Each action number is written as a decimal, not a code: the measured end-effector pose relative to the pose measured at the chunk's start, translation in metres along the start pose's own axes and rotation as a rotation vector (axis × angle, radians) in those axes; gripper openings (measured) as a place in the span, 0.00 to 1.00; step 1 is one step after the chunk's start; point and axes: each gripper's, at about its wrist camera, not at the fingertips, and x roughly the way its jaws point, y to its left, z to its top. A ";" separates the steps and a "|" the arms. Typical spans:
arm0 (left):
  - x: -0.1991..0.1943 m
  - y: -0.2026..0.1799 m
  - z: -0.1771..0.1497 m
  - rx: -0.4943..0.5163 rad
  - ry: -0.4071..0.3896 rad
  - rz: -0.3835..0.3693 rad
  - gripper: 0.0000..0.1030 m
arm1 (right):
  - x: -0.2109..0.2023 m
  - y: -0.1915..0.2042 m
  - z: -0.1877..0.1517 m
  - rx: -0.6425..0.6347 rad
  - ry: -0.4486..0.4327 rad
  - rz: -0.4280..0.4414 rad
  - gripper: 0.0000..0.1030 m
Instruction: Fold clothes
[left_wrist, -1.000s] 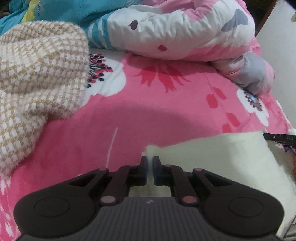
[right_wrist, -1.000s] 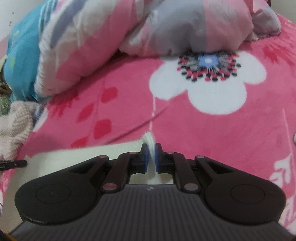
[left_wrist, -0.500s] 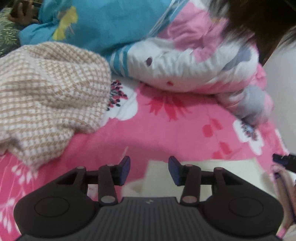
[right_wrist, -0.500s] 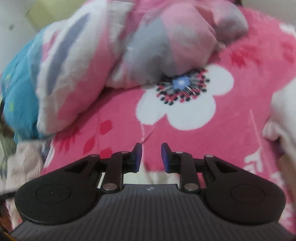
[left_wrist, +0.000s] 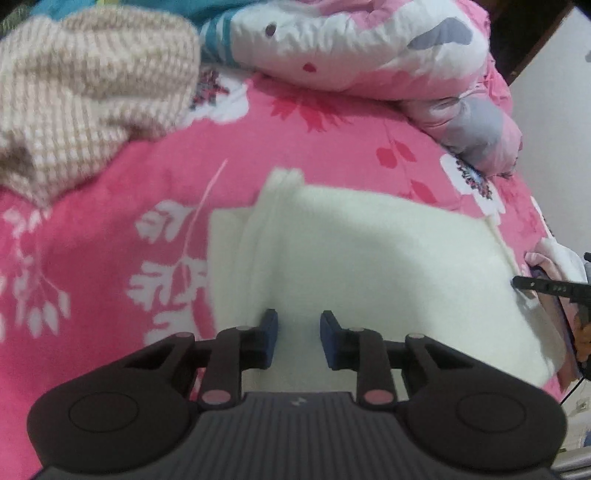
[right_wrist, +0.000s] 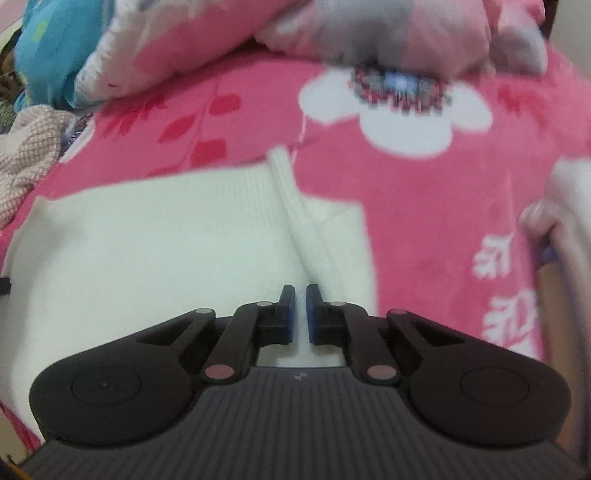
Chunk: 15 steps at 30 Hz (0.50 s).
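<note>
A cream knit garment (left_wrist: 369, 266) lies folded flat on the bed (left_wrist: 110, 206), a rough rectangle of soft, fuzzy fabric with fine vertical ribbing visible in the right wrist view (right_wrist: 155, 236). Along one side a narrower ribbed strip (right_wrist: 295, 206) — thick, doubled over and slightly raised — runs from the far corner toward the camera, with another cream layer showing just beyond it. The bed is covered by a plush pink sheet printed with large white flowers, red leaves and pale sprigs. The left gripper (left_wrist: 298, 338) hovers over the near edge of the garment with its blue-padded fingers spread apart and nothing between them. The right gripper (right_wrist: 300, 312) sits at the near end of the ribbed strip, its fingers drawn close with only a narrow gap; cream fabric shows in that gap, but whether the pads actually pinch it cannot be told. At the far left lies a beige-and-white checked knit (left_wrist: 85, 92), loosely heaped and coarse in weave. Behind it — along the head of the bed — a puffy quilt (left_wrist: 351, 40) in white, pink and grey is bunched up, beside a blue cloth (right_wrist: 48, 48).
</note>
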 end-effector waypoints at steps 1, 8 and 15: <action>-0.009 -0.005 -0.002 0.023 -0.010 0.002 0.33 | -0.010 0.004 0.000 -0.015 -0.012 -0.005 0.06; -0.040 -0.052 -0.057 0.303 0.089 -0.044 0.33 | -0.072 0.020 -0.034 -0.150 0.018 0.021 0.06; -0.028 -0.055 -0.077 0.368 0.141 -0.001 0.29 | -0.019 0.022 -0.066 -0.270 0.161 -0.056 0.06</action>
